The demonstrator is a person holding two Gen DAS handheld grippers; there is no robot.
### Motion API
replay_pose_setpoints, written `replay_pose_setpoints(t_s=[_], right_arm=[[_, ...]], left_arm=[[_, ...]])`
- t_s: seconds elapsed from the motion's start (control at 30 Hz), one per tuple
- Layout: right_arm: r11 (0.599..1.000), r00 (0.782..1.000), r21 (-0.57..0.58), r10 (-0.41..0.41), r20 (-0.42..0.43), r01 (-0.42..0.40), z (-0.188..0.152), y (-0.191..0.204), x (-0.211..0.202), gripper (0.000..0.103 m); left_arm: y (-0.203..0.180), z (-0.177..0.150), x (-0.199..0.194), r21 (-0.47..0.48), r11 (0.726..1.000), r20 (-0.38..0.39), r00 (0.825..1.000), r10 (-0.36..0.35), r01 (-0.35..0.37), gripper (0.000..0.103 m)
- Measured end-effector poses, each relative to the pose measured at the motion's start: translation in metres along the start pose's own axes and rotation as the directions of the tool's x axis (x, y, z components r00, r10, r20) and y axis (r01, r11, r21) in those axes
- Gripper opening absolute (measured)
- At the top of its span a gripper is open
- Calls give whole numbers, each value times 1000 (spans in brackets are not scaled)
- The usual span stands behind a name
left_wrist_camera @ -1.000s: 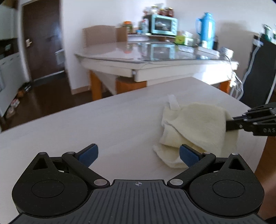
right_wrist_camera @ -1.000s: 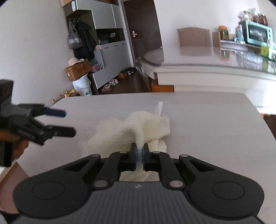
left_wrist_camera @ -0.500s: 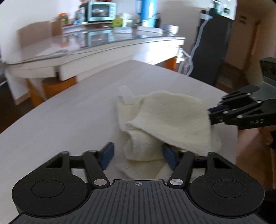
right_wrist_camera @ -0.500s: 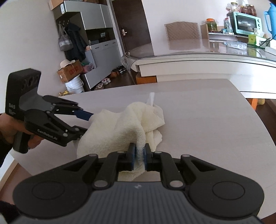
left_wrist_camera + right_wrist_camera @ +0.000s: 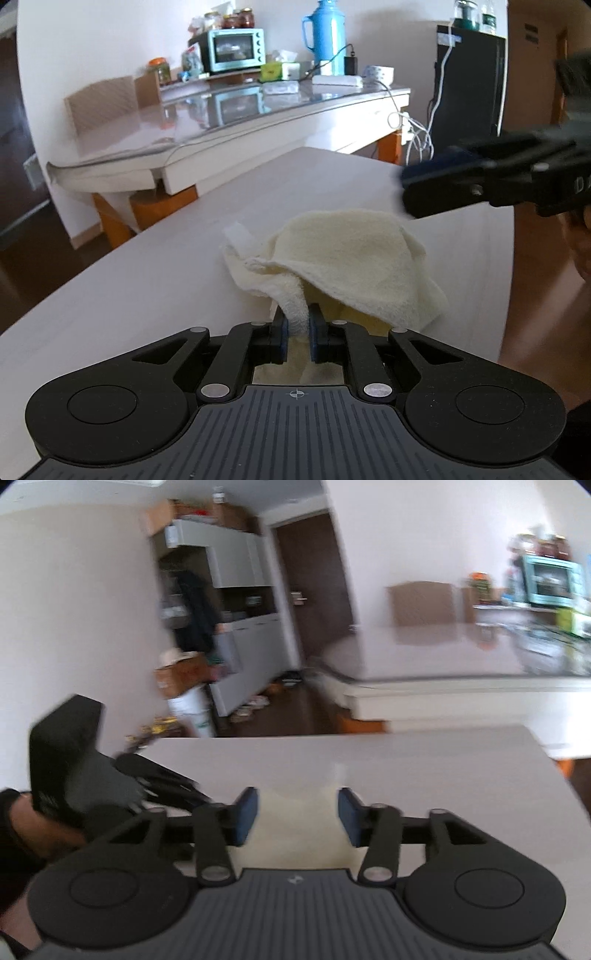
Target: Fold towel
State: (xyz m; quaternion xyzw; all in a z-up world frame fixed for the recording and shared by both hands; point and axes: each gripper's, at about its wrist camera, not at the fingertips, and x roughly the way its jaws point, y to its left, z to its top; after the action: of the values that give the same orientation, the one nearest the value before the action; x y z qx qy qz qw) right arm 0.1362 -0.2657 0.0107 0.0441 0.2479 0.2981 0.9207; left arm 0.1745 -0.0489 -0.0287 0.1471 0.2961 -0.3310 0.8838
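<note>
the cream towel [image 5: 343,258] sits bunched in a heap on the pale table [image 5: 147,280], near its front edge, with a white tag [image 5: 240,236] sticking up on its left side. the left gripper [image 5: 297,338] has its blue pads pressed onto a rolled fold of the towel at the near side. the right gripper [image 5: 297,814] hangs above the heap with its jaws spread wide, nothing between them; its view is smeared with blur and the towel shows there only as a pale patch. on the glass-topped table behind stand a teal toaster oven [image 5: 236,50], jars whose contents i can't make out, and a blue thermos [image 5: 327,35]. lettering on the right gripper's arm is cut off and unreadable.
</note>
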Motion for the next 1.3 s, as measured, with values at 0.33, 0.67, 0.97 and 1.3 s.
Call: replay_pose_setpoints(t_s=[0.33, 0.67, 0.97, 1.3], right_arm=[[998, 988, 56, 46, -148, -38, -8, -2, 50, 17], [989, 989, 16, -148, 17, 148, 2, -14, -5, 5], [956, 962, 123, -272, 27, 267, -15, -51, -35, 5], [942, 946, 91, -321, -35, 323, -47, -61, -33, 6]], left_arm=[[-12, -6, -10, 8, 1000, 24, 1000, -11, 11, 11], [11, -10, -20, -112, 993, 65, 997, 48, -41, 11], [34, -23, -43, -223, 963, -26, 988, 152, -154, 13], [49, -13, -47, -263, 956, 16, 990, 143, -134, 51]])
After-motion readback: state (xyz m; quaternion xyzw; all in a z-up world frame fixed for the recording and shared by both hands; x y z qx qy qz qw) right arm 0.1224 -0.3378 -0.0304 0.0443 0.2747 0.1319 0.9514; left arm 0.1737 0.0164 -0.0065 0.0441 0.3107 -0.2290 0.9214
